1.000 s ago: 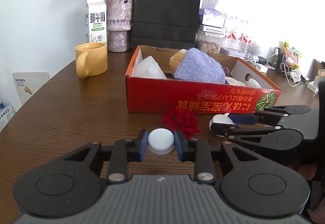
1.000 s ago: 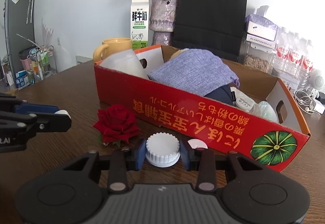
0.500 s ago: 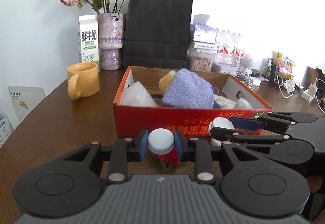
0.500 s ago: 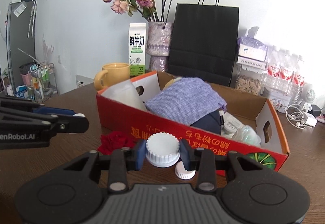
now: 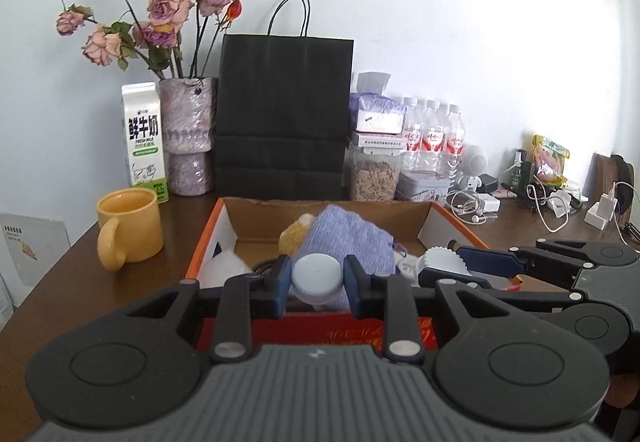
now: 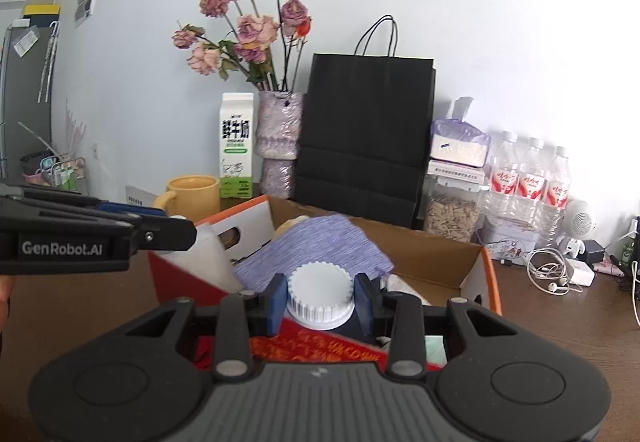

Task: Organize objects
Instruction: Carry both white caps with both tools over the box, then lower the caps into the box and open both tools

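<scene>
Smooth pale cap (image 5: 317, 278) gripped in left gripper (image 5: 317, 280) jaws, ridged white cap (image 6: 320, 294) in right gripper (image 6: 320, 296) jaws; both held above red box (image 6: 490, 274) w/ cloth, prob. for dropping in.

The purple cloth (image 5: 344, 238) covers most of a yellow item (image 5: 295, 236) in the red box (image 6: 176, 278). The box's front wall print (image 6: 320, 348) is largely blocked. Water bottle labels (image 5: 434, 139) beyond the box are unreadable.

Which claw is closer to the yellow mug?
Left. The left claw, holding a smooth cap, hangs over the box's mug-side end. The right claw sits farther from the mug, beyond the left one.
</scene>
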The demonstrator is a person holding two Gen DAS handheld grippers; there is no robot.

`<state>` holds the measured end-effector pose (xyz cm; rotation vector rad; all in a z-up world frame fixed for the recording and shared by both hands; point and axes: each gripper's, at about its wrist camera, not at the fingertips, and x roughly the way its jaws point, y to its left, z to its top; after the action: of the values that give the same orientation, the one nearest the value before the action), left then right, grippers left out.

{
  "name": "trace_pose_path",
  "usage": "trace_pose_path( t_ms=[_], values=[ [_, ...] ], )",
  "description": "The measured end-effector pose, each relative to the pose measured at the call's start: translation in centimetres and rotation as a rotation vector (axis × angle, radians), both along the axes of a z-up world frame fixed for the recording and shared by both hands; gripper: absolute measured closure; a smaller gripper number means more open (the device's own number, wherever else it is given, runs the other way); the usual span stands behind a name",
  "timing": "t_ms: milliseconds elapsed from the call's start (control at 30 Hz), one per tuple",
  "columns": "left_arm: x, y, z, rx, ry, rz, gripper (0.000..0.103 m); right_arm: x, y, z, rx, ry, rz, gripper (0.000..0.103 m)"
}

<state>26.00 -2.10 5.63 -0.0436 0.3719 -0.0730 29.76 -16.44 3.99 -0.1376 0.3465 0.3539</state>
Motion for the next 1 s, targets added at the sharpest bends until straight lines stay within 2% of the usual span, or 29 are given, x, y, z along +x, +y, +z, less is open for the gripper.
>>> trace_pose_path(
  t_ms=[300,567,767,1000],
  values=[
    [4.4,-0.1,0.0,0.003,-0.016,0.022,0.074,4.0,-2.2,0.3,0.027,-0.017,-0.064,0.068],
    [9.1,1.2,-1.3,0.01,0.002,0.061,0.074,7.9,-4.0,-1.3,0.048,0.027,-0.095,0.068],
    [10.6,2.1,-2.0,0.03,0.011,0.058,0.074,9.5,-5.3,-3.1,0.067,0.085,-0.129,0.068],
    [10.7,1.9,-2.7,0.043,0.023,0.047,0.074,9.5,-4.8,-3.6,0.049,0.09,-0.124,0.068]
  ],
)
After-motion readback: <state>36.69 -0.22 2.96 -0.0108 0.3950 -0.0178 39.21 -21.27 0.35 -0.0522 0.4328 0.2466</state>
